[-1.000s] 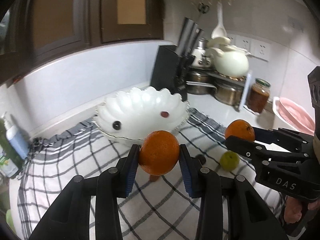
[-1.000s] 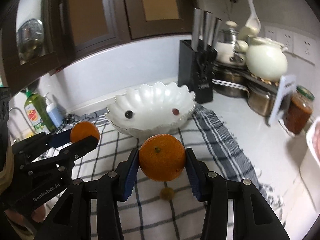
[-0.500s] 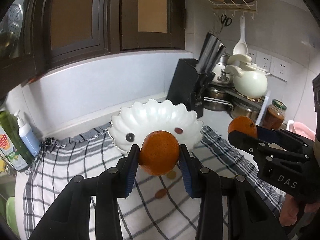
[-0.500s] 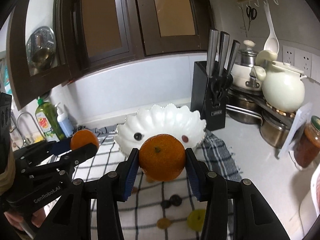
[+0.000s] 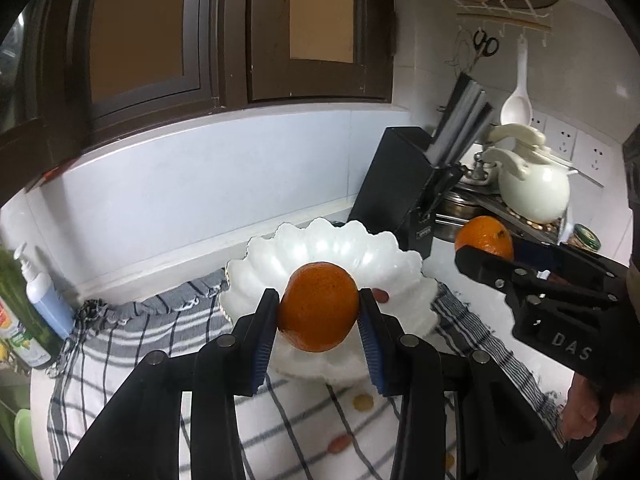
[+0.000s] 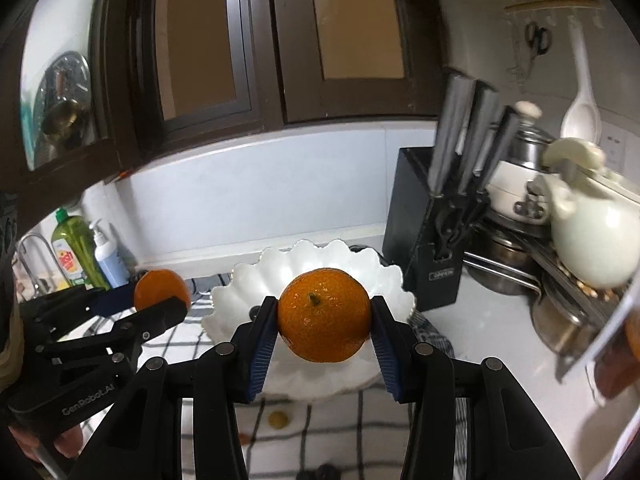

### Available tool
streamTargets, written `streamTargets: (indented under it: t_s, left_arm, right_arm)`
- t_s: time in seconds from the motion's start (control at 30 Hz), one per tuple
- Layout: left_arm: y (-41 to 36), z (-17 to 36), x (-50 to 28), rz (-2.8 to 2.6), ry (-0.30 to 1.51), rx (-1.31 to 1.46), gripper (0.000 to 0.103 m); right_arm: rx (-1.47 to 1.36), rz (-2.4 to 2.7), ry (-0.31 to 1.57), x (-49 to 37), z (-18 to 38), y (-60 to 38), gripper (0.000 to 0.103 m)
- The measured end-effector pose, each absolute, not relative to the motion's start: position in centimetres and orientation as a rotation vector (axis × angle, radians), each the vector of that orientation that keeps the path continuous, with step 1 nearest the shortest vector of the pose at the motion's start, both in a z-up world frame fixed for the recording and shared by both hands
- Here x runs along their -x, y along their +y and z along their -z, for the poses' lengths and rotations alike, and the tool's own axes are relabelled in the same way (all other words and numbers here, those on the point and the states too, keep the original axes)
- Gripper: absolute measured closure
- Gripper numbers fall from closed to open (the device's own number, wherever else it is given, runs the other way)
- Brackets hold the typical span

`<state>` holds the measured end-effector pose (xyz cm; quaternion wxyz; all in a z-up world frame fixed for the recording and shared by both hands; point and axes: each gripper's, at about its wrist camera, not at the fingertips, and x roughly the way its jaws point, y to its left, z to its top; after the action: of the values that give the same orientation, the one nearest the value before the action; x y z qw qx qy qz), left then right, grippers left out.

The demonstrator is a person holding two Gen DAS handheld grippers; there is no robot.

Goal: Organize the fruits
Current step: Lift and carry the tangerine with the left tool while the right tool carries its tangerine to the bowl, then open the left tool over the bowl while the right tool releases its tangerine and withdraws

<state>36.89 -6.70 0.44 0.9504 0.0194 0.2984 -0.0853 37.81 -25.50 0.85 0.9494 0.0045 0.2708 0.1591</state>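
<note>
My left gripper is shut on an orange, held in the air in front of the white scalloped bowl. My right gripper is shut on a second orange with its stem facing me, also just before the bowl. Each gripper shows in the other's view: the right one at the right with its orange, the left one at the left with its orange. A small reddish fruit lies in the bowl. Small fruits lie on the checked cloth.
A black knife block stands right of the bowl, with pots and a cream kettle beyond. Soap bottles stand at the left by the wall. Dark cabinets hang overhead. A person's hand grips the right tool.
Both grippers have risen and moved forward toward the bowl, each still holding its orange. The bowl now sits directly behind the oranges, and the loose fruits on the cloth have slid lower in view.
</note>
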Motion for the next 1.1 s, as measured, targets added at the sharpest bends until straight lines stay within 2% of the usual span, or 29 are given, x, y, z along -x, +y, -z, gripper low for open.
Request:
streamTargets:
  t_s: [0.53, 1.0, 1.07, 1.1]
  left_arm:
    - [-6.6, 4.1, -47.6, 0.146, 0.766, -0.05, 0.064]
    - [-7.7, 8.0, -53.5, 0.144, 0.884, -0.076, 0.063]
    - [-7.8, 7.8, -53.9, 0.131, 0.878, -0.092, 0.058]
    - [-7.8, 7.7, -54.0, 0.128, 0.875, -0.095, 0.049]
  right_arm:
    - [0.039, -0.329, 0.768, -50.0, 4.2, -24.0, 0.056]
    - [0.133, -0.316, 0.906, -55.5, 8.4, -23.0, 0.056]
    - [0.134, -0.319, 0.915, -55.8, 8.7, -23.1, 0.056]
    - [0.134, -0.318, 0.922, -56.0, 8.8, -23.0, 0.055]
